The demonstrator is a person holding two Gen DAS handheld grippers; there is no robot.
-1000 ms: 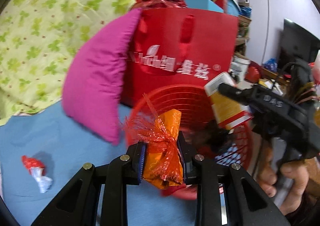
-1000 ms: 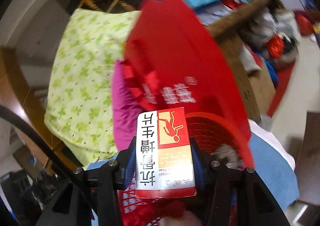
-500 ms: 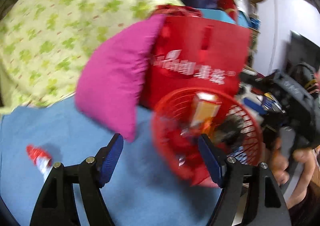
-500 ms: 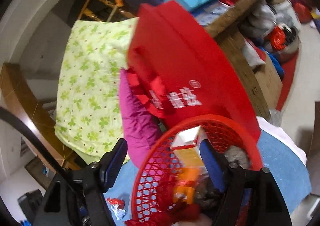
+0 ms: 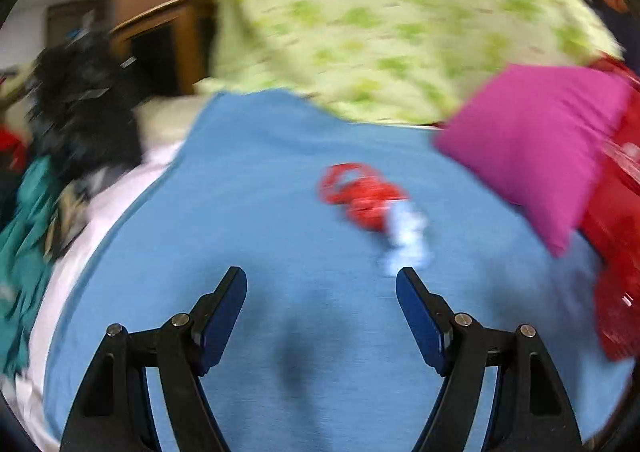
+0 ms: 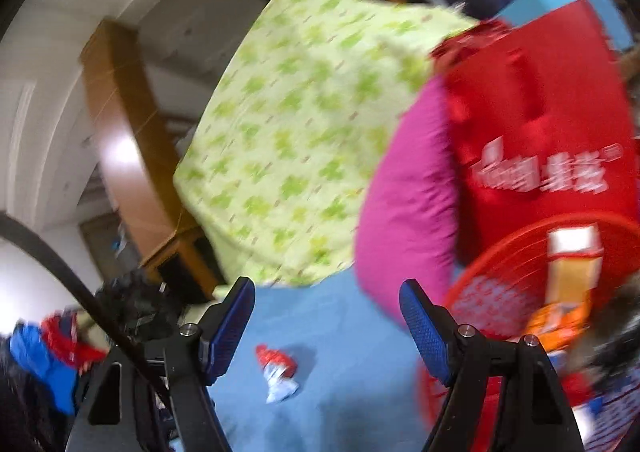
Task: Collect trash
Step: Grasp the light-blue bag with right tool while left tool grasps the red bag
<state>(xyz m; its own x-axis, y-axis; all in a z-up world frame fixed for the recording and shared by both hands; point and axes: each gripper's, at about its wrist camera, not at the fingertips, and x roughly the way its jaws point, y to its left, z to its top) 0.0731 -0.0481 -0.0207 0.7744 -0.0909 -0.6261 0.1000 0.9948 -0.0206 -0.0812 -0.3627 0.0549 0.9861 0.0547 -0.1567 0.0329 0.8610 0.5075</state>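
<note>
- Right of centre in the left wrist view, a crumpled red-and-white wrapper lies loose on the blue sheet, ahead of the left gripper and a little toward its right finger.
- Its jaws stand wide apart with nothing between them; they have just been opening, and only bare sheet shows in the gap.
- Lower centre of the right wrist view shows the same wrapper, small, on the sheet between the two fingers' lines of sight but well beyond them.
- The right gripper is likewise spread wide and empty, its jaws having just been opening.
- At the right edge of that view sits the red mesh basket, with a white-and-orange carton and an orange packet lying inside it.
- A magenta cushion leans beside the basket, near the wrapper but not touching it.
- Judged from its crumpled look, the wrapper is very light, thin and soft; it will flatten under the pads rather than resist, and nothing in it seems breakable.
- The thicker red bunch looks the best place to pinch, since the white tail may slide or tear free.
- Closing fully should be needed; the soft sheet beneath may bunch up into the jaws if they come down too low.
</note>
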